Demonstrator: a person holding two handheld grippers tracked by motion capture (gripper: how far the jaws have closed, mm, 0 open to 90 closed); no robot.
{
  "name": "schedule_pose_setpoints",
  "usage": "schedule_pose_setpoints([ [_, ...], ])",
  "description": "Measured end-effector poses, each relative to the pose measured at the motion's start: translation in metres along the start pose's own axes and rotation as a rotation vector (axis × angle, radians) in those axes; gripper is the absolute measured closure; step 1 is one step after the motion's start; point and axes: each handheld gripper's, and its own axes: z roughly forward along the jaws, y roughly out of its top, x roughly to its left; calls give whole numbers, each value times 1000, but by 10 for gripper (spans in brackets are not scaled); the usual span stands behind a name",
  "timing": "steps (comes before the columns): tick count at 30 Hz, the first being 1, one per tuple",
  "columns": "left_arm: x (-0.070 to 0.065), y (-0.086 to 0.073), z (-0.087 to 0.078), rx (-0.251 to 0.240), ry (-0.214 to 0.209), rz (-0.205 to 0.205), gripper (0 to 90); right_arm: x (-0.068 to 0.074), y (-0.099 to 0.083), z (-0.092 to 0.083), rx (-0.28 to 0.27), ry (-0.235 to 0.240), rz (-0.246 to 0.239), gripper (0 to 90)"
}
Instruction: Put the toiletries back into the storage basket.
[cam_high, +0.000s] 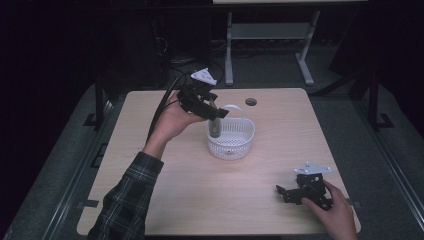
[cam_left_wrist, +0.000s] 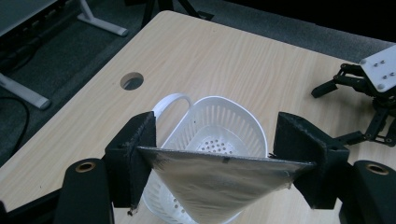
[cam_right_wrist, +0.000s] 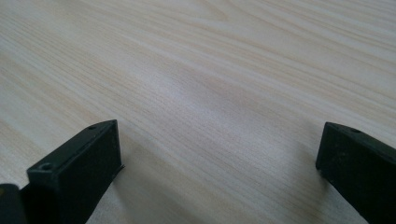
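My left gripper (cam_high: 216, 112) hangs over a white slotted basket (cam_high: 235, 145) near the middle of the table, shut on a silvery grey pouch (cam_high: 215, 127). In the left gripper view the pouch (cam_left_wrist: 215, 186) spans both jaws by its flat top edge. It tapers downward over the basket (cam_left_wrist: 243, 109), which has a looped handle on its far side. At the near right of the table my right gripper (cam_high: 284, 194) rests low in a hand. Its jaws stand open with bare wood between them (cam_right_wrist: 215, 154). The right gripper (cam_left_wrist: 334, 114) also appears far off in the left gripper view.
The light wooden table (cam_high: 200, 200) has a round cable hole (cam_high: 251, 101) near its far edge, behind the basket. A cable trails from my left gripper off the far left. White desk legs stand on the dark floor beyond.
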Motion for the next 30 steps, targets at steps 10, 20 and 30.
schedule_pose_setpoints([
  [10, 2, -5, 12, 2, -1, -17, 295, 0, 0, 0, 1, 1, 0, 0],
  [20, 4, -12, 22, 18, 12, -26, 295, 0, 0, 0, 1, 1, 1, 0],
  [30, 7, -20, 31, 40, 13, -38, 294, 0, 0, 0, 1, 2, 3, 0],
])
